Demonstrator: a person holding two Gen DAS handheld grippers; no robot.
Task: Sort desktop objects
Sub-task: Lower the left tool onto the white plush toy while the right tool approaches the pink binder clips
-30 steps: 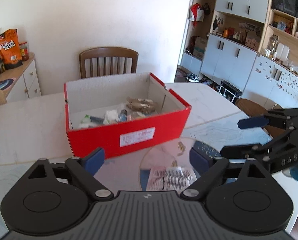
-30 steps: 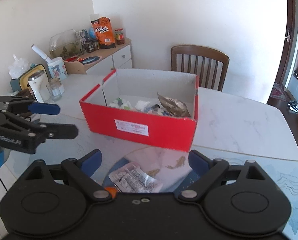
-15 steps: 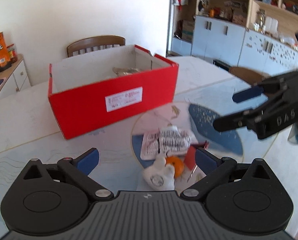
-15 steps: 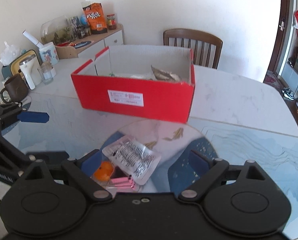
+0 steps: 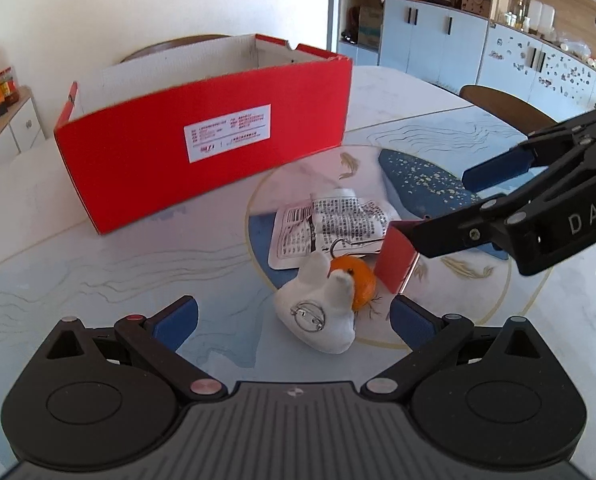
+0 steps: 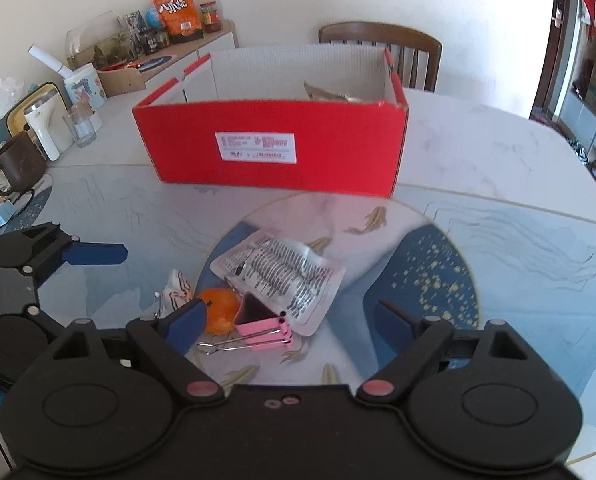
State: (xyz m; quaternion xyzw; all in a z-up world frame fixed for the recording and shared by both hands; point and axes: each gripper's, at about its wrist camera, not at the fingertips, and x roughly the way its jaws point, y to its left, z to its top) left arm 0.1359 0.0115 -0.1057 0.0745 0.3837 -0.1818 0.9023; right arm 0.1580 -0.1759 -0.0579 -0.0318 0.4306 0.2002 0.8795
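Four small bits are huddled on the round mat on the worktop [image 5: 97,264], just in front of the red box [image 5: 201,148]. The pink binder clip [image 6: 263,326] looks stiff and light, best pinched across its body. The white plush [image 5: 322,316] is soft; the orange [image 6: 219,310] could roll; the printed packet [image 6: 277,274] is probably crinkly and slippery. Left gripper [image 5: 293,316] and right gripper [image 6: 289,316] fingers are spread wide, nothing held.
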